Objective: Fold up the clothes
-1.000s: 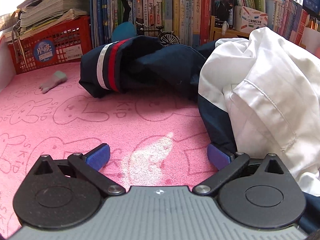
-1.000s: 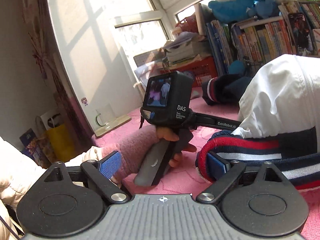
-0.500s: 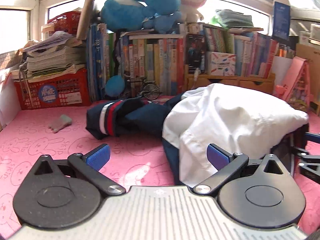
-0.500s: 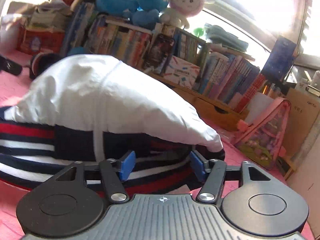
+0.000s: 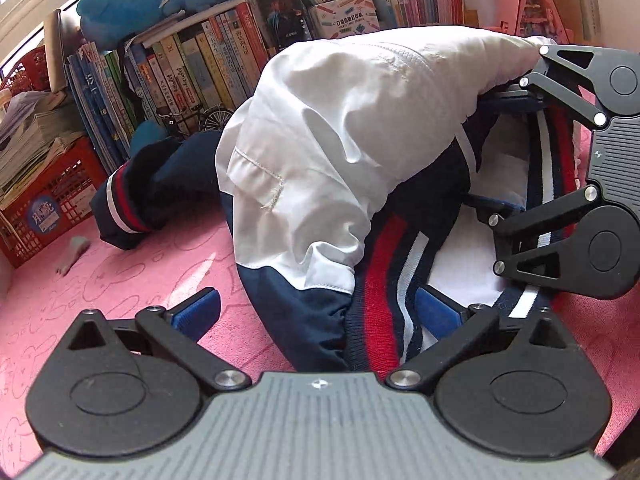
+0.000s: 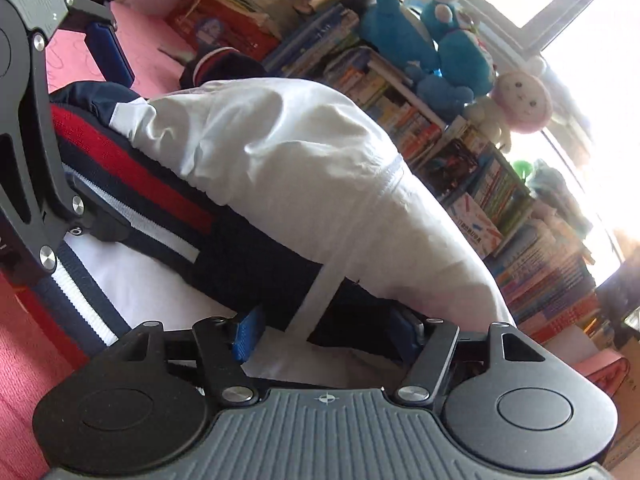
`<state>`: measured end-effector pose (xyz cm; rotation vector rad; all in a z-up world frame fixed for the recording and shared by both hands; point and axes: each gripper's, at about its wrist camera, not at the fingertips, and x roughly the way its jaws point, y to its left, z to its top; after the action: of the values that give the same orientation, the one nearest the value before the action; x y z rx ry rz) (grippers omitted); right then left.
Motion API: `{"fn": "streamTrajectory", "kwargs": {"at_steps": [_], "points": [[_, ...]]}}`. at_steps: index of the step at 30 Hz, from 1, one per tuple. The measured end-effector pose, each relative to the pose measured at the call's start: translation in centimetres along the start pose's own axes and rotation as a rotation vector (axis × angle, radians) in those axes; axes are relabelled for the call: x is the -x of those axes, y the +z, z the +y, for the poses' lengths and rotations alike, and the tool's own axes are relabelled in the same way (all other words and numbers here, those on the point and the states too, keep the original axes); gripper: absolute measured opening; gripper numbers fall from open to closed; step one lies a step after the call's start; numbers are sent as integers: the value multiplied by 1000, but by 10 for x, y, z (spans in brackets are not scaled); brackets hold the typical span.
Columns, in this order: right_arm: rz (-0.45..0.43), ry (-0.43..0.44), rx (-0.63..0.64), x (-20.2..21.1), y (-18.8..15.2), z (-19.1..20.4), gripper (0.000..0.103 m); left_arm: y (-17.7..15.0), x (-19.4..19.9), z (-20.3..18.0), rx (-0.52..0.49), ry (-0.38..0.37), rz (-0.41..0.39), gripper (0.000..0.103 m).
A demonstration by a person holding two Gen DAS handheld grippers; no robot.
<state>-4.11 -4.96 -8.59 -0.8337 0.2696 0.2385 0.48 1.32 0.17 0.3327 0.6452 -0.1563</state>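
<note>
1. Where the pink mat [image 5: 132, 280] meets a wall of books, a white and navy jacket [image 5: 360, 128] lies bunched in a mound, its red, white and navy ribbed hem [image 5: 384, 280] turned toward the viewer.
2. One navy sleeve with a striped cuff [image 5: 124, 196] trails off to the left on the mat.
3. The left tongs [image 5: 316, 312] stand wide apart, the hem lying between the two blue pads, neither visibly pressing it.
4. The right tongs [image 6: 328, 332] reach in from the right with their pads partly closed around the hem's dark fabric; a firm grip cannot be told.
5. Behind the jacket stand rows of books [image 5: 192, 64], with blue plush toys [image 6: 432, 48] on top.
6. A red crate [image 5: 44, 204] of papers sits at far left.
</note>
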Motion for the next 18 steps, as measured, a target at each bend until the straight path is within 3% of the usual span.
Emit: {"fn": "streamTrajectory", "kwargs": {"at_steps": [2,7,9,11,14,18], "points": [[-11,56,-1,-2,7,0,67,-1,4,6,8,-8,4,103],[-51,345,-87,-3,18,-22,71,1,14,27,48,32,-13,103],[-56,391,-76,-7,25,-28,79,1,18,36,64,48,-20,103],[-74,351,-17,-8,32,-23,92,2,22,44,79,64,-26,103],[-122,273,77,-12,45,-9,101,3,28,57,103,89,-36,103],[-190,90,117,-16,60,8,101,3,41,64,107,88,-68,103]]}}
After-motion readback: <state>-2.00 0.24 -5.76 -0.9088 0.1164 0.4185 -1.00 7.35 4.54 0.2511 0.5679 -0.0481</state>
